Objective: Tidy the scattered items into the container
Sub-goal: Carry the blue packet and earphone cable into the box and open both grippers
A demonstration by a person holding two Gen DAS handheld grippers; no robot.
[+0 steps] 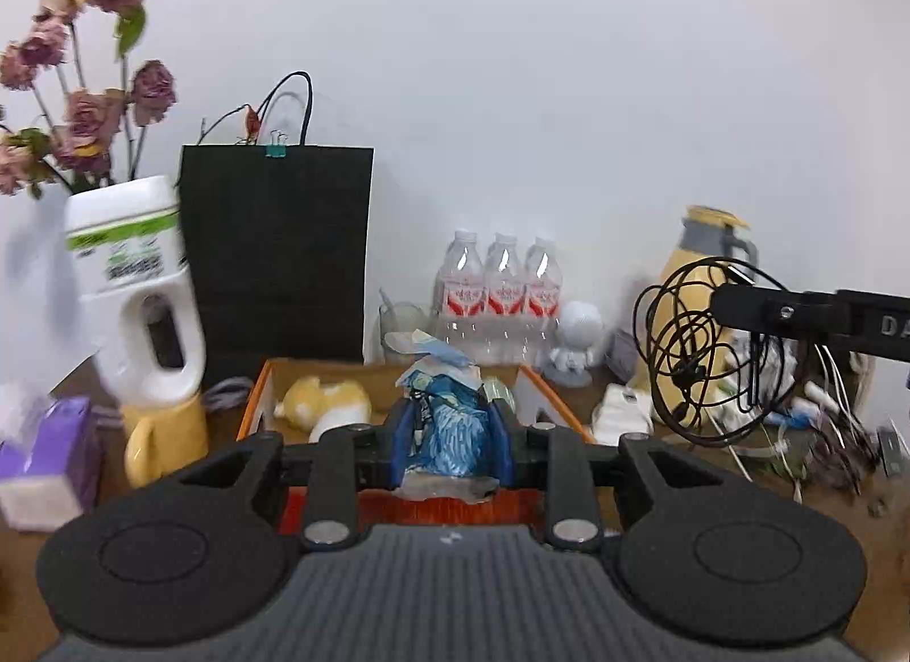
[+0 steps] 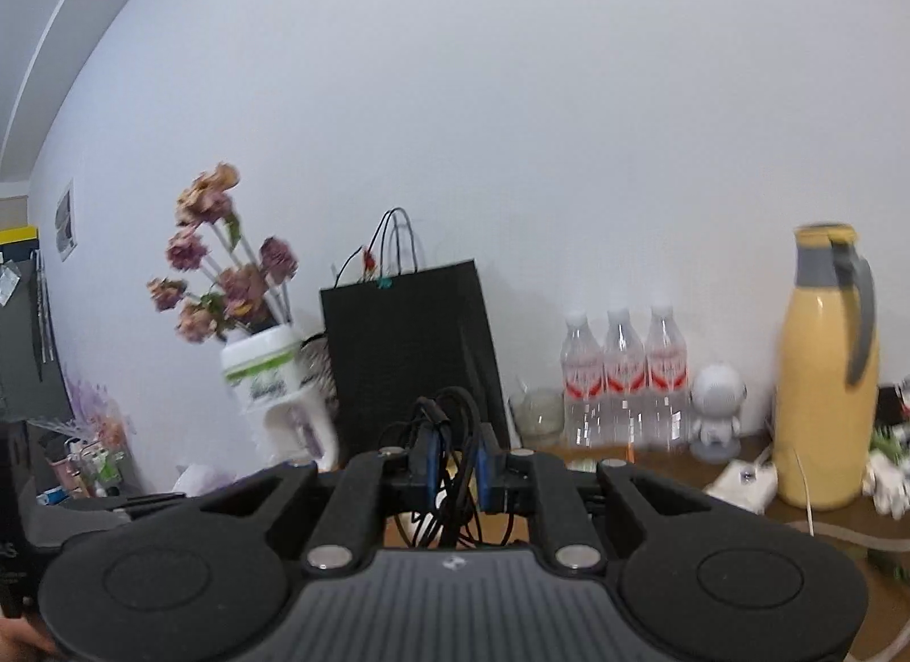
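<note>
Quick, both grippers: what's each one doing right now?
Left gripper: jaws shut on a blue patterned packet, above the box.
Right gripper: jaws shut on a coiled black cable.

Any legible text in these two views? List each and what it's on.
"DA", cut off by the frame edge: on the right gripper arm.
Green-banded white jug label: blurred, unreadable.
Water bottles red labels: too small.
Left gripper body, a cut-off letter: unreadable.

Both wrist fisheyes are looking forward over their own grippers toward the white wall, the left sitting close above the orange box (image 1: 569, 406), the right further right, sharing the black paper bag (image 1: 278, 252) and water bottles (image 2: 625, 372).
</note>
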